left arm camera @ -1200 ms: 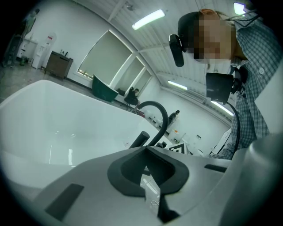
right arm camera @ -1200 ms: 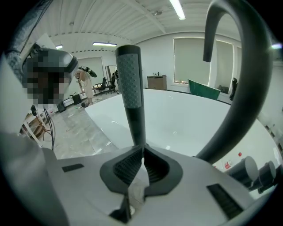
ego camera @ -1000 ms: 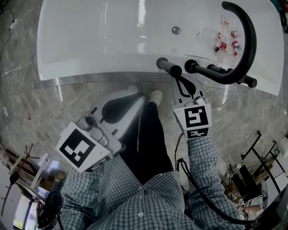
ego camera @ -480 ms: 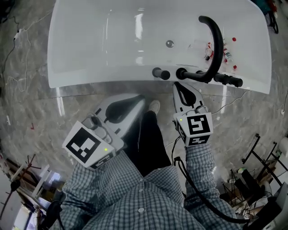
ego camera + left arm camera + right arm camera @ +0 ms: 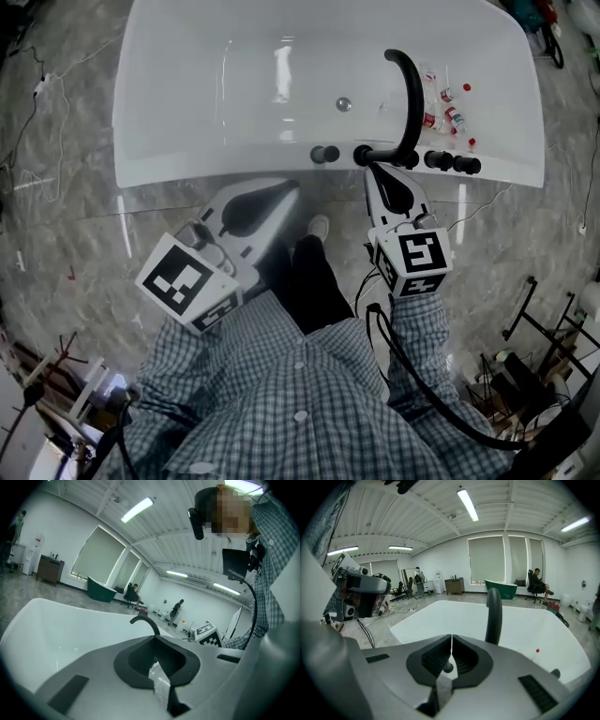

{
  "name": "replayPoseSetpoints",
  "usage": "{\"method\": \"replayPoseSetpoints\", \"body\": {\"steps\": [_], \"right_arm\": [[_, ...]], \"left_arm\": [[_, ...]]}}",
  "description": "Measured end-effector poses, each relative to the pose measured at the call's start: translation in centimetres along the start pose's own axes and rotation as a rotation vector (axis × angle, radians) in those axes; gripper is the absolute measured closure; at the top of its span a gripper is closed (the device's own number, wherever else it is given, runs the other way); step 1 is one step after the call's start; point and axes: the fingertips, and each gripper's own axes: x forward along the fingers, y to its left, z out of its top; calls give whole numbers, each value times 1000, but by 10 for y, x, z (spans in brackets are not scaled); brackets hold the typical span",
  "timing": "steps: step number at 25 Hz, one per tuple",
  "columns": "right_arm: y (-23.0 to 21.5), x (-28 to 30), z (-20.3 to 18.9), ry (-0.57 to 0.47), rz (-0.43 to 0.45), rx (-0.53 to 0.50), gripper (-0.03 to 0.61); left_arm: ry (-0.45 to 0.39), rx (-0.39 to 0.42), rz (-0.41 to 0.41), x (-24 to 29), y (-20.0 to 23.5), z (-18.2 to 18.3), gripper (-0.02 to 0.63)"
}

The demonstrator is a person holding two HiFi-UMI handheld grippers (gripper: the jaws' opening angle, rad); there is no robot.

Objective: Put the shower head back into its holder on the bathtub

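Observation:
The white bathtub point(image 5: 187, 94) fills the top of the head view. On its near rim stand a tall black curved spout point(image 5: 405, 89), a black knob point(image 5: 325, 153) and a short black bar point(image 5: 448, 162) lying along the rim; I cannot tell which fitting is the shower head. My right gripper point(image 5: 372, 169) is shut and empty, its tips just short of the spout's base. In the right gripper view the gripper point(image 5: 451, 635) has the spout point(image 5: 493, 616) rising behind it. My left gripper point(image 5: 292, 187) is shut on nothing, over the floor before the rim. The left gripper point(image 5: 155, 635) points at the tub.
Several small bottles point(image 5: 445, 108) lie inside the tub by the spout. The person's leg and shoe point(image 5: 321, 227) stand between the grippers on the marble floor. Cables and metal stands point(image 5: 525, 375) crowd the lower right. People and a green tub point(image 5: 502, 588) are far behind.
Both grippers have lifted up and back from the tub rim, still shut; the right one has left the black fittings. The tub now looks smaller and farther in the head view.

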Motion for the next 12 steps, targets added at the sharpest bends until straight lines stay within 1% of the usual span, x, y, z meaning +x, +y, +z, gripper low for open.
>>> {"method": "replayPoseSetpoints", "body": {"steps": [5,9,12], "right_arm": [[-6,-24,27,-32,-2,-10,557],[4,-43,46,-62,-18,-7,557],[10,-53,55,-72,-17,-2,558]], "left_arm": [[-16,9,2,-3,-10,19,604],[-42,24,-13,-16,-19,36,604],[-59,39,-4,-21,-22,48,604]]}}
